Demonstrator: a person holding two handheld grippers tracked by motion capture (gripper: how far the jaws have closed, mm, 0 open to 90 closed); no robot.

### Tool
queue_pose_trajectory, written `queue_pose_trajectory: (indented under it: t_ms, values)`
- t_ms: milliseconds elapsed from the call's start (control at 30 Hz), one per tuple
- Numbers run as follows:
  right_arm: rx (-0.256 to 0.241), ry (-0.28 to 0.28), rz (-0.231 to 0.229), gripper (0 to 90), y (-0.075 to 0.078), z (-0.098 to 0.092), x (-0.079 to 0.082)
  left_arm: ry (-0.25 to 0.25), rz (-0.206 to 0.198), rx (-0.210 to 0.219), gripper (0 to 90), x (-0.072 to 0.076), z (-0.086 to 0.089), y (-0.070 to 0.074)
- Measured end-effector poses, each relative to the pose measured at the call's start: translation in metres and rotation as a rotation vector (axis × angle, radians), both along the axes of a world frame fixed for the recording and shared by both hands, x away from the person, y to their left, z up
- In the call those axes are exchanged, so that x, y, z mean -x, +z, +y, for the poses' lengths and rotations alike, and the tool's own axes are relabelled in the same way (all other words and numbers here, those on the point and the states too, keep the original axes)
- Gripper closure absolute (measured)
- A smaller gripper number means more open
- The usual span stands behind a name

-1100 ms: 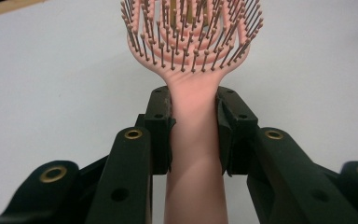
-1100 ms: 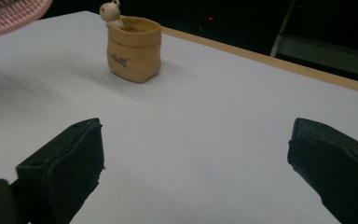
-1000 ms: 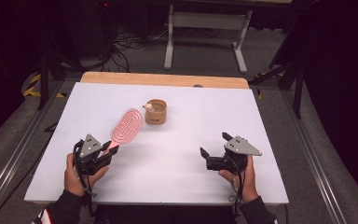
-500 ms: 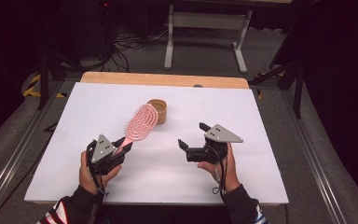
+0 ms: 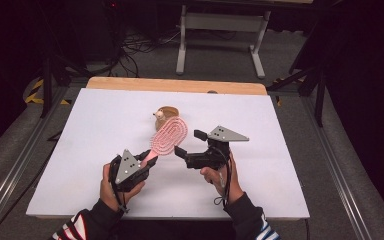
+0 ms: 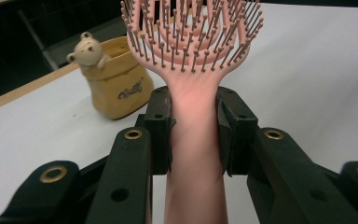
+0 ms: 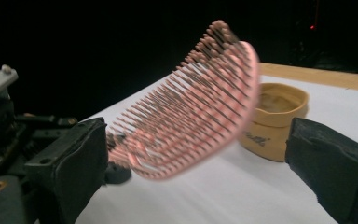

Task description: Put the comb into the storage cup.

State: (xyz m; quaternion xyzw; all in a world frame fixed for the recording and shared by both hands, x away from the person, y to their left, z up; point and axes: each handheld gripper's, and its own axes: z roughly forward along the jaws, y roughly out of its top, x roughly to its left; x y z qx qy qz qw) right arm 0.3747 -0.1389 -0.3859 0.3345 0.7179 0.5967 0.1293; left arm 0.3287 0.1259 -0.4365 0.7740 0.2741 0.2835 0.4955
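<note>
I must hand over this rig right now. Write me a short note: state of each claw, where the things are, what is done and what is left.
Left claw: shut on the handle of the pink plastic hairbrush, held above the table with the bristle head pointing away from the person.
Right claw: open, jaws wide apart either side of the brush head, not touching it.
Small yellow-brown pouch with a bear figure: stands on the white table, behind the brush.
Done: brush lifted.
Left: probably the right claw takes the brush head; the aim after that is unclear.

We're in a lab or studio setup: a white-topped table on grey carpet, dark surroundings, loose cables behind, and a metal stand at the back.
</note>
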Motion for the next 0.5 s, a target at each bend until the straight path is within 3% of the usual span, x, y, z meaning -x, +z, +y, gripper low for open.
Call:
queue_pose_trajectory:
  t_ms: [233,367,500]
  values:
    - [0.002,0.004,0.041,7.1,-0.007,0.007,-0.004,-0.049,-0.023,-0.015,69.6,0.006,-0.017,-0.003]
    - [-0.024,0.012,0.068,16.3,-0.011,0.009,-0.003,-0.072,-0.026,-0.016,69.6,0.006,-0.026,-0.006]
    - [-0.074,0.002,0.111,37.0,-0.017,0.006,-0.004,-0.078,-0.015,-0.026,69.6,0.003,-0.028,-0.008]
